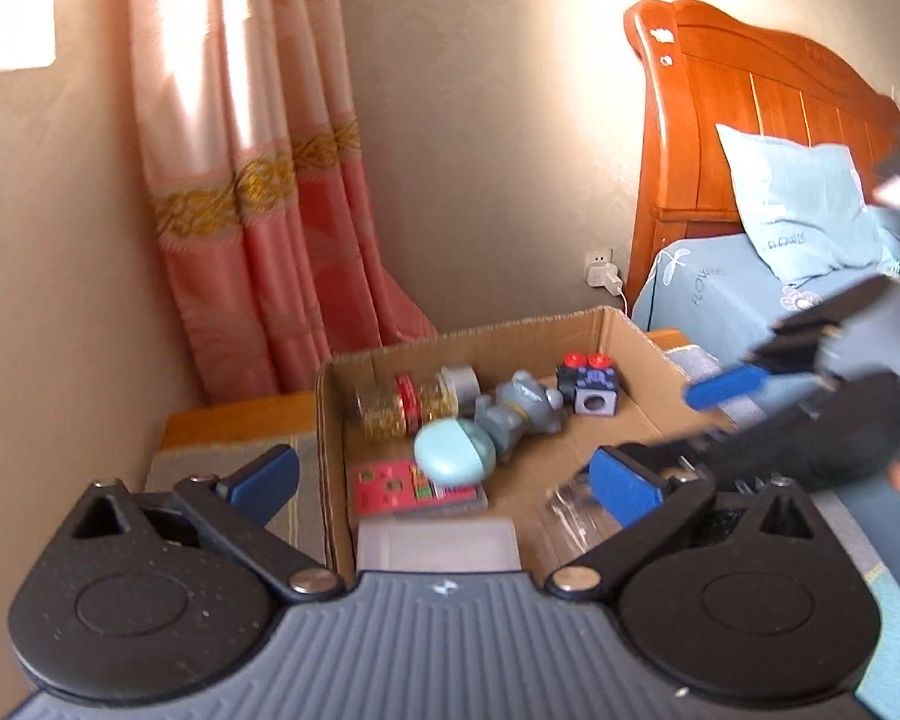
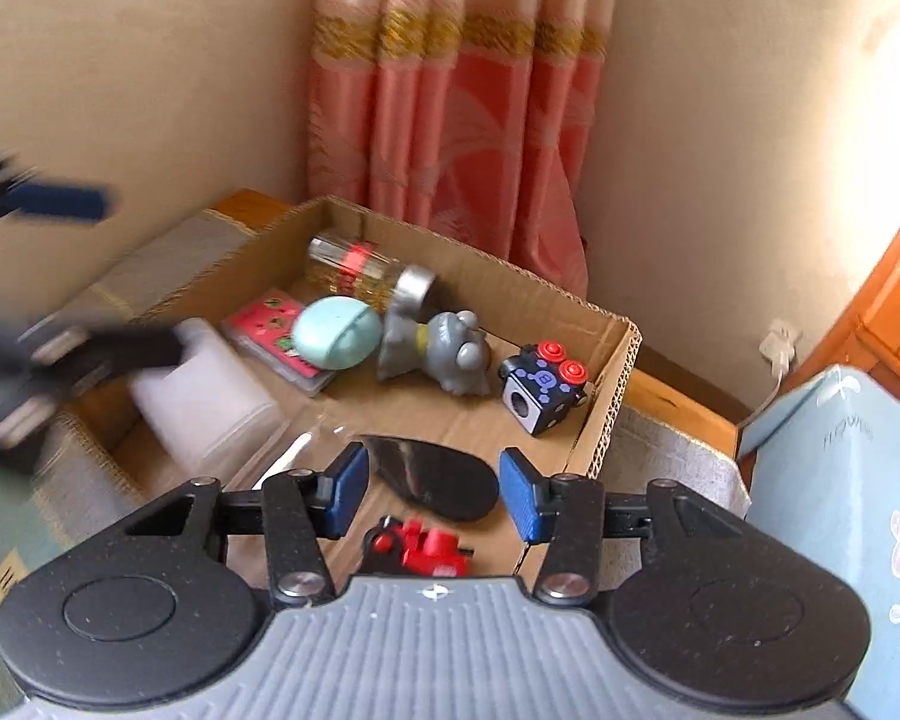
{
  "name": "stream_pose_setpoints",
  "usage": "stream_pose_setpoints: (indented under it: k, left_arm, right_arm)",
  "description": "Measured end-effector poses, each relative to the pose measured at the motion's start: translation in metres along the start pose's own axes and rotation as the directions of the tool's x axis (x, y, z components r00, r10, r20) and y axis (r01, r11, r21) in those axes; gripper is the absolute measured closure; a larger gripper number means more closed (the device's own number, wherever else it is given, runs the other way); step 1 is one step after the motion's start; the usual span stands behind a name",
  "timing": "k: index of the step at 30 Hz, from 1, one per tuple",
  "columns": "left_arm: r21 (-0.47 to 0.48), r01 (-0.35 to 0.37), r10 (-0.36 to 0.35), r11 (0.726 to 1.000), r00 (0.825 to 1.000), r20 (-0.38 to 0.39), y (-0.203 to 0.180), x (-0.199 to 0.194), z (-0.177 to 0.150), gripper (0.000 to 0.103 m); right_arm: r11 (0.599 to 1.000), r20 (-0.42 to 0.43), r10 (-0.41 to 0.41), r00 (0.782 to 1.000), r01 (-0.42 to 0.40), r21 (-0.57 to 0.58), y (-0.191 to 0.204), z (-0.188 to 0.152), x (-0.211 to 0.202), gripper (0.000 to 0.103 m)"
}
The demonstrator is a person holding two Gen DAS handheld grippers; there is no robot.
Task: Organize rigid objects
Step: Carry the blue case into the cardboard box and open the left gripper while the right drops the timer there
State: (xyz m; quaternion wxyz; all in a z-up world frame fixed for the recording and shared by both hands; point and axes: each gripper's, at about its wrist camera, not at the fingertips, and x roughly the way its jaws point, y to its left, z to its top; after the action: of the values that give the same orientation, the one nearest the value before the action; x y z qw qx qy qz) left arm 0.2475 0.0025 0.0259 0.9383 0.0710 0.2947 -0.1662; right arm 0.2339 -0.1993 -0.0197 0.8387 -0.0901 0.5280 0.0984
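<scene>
- In the cardboard box (image 2: 606, 414) lie the toys, like the grey figure (image 2: 444, 354).
- The left tool (image 1: 444, 480) gapes wide, holding nothing.
- The right tool (image 2: 432, 495) looks part open and empty (black oval piece (image 2: 438, 480) below).
- The tools are close and could bump, knocking toys.

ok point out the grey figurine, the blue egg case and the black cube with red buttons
grey figurine (image 2: 453, 354), right wrist view, on its head
blue egg case (image 2: 336, 341), right wrist view, middle of its shell
black cube (image 2: 543, 387), right wrist view, on its top face below the red buttons
</scene>
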Motion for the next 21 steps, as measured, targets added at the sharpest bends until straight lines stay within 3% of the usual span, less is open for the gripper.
stream_pose_setpoints:
  k: [2,4,7,14,18,21]
  left_arm:
    - [-0.008,0.002,-0.002,1.0,1.0,-0.01,0.0,-0.004,-0.006,0.001]
    - [-0.015,-0.004,0.004,1.0,1.0,0.0,0.0,-0.012,-0.014,0.001]
    - [-0.013,-0.029,0.029,1.0,1.0,0.013,-0.003,-0.018,-0.02,0.001]
    - [0.005,-0.006,0.006,1.0,1.0,0.018,-0.007,-0.031,-0.029,0.001]
    - [0.001,0.006,-0.006,1.0,1.0,0.014,-0.012,-0.039,-0.036,0.001]
    - [-0.008,0.005,-0.005,1.0,1.0,0.014,-0.015,-0.044,-0.041,0.001]
  right_arm:
    - [0.999,-0.005,0.007,1.0,-0.007,0.047,-0.006,0.006,0.006,0.042]
    - [0.996,0.0,0.01,1.0,-0.01,0.092,-0.009,0.007,0.004,0.018]
    - [0.993,0.026,0.023,0.999,-0.026,0.113,-0.006,0.004,-0.006,0.001]
    - [0.997,-0.033,-0.049,0.998,0.051,0.054,0.009,-0.004,-0.029,0.0]
    - [0.997,-0.05,-0.047,0.998,0.05,0.065,0.009,-0.017,-0.041,0.0]
    - [0.993,-0.075,-0.105,0.992,0.109,0.047,0.013,-0.03,-0.046,0.0]
